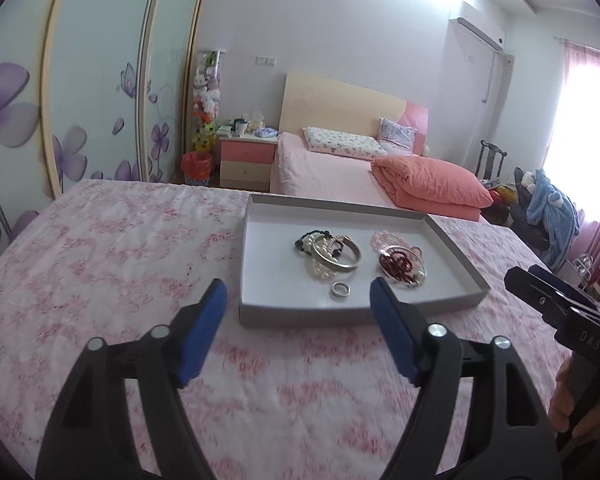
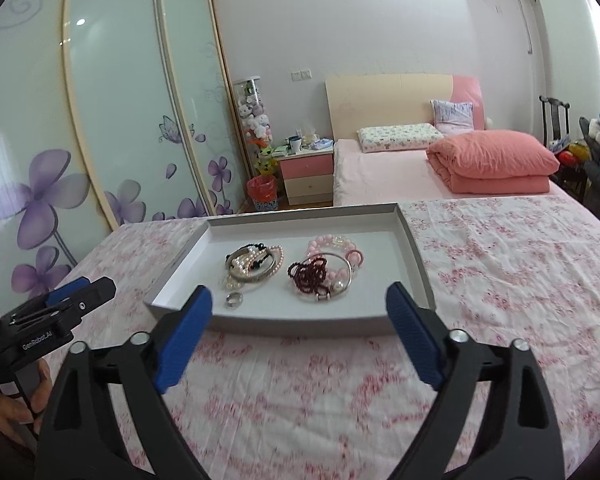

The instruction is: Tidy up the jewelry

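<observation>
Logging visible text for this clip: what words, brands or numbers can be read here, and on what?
"DAS" – on the right gripper body, seen from the left wrist view.
"GenRobot.AI" – on the left gripper body, seen from the right wrist view.
Items on the nightstand: any print too small to read.
Tray and jewelry: no text visible.

Bright bedroom in pink and white

A frosted-glass sliding wardrobe with purple flower decals (image 2: 112, 128) lines the left wall; a beige-headboard bed (image 2: 388, 100) carries a folded coral quilt (image 2: 496, 160), beside a pink-and-cream nightstand (image 2: 306, 178); daylight glows through pink curtains (image 1: 580, 120).
</observation>
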`<state>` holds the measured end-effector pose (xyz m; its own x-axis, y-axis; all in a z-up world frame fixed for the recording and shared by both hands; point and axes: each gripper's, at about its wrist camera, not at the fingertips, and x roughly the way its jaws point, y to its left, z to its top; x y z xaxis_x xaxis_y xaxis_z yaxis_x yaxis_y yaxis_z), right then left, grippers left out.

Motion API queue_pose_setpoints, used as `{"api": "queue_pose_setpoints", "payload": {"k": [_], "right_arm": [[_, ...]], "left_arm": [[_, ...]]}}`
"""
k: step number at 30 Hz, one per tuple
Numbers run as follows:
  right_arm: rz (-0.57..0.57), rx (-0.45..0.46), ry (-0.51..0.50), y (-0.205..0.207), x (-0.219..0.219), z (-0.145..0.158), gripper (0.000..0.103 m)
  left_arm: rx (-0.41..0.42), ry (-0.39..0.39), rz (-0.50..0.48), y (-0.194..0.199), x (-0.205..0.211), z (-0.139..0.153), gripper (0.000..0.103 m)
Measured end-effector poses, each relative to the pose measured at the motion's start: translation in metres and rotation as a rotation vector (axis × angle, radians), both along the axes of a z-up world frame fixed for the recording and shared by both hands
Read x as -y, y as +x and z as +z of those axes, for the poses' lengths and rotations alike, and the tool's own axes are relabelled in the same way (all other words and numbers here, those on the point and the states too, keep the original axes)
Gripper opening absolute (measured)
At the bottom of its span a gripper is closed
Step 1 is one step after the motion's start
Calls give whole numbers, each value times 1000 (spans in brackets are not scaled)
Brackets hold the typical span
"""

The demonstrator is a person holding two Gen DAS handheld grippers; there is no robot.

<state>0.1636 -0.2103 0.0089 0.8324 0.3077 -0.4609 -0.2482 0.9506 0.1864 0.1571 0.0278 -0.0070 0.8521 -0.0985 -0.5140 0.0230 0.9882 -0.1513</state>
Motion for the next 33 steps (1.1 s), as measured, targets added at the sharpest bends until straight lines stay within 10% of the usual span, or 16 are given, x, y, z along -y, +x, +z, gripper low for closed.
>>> {"api": "queue_pose_setpoints", "payload": {"k": [11, 33], "right_arm": [[-2, 2, -20, -35, -4, -6, 101], [-47, 30, -39, -59, 2, -19, 101]], "left_arm": [[66, 70, -14, -44, 12, 1, 98], [94, 80, -2, -65, 15, -9, 99]]}}
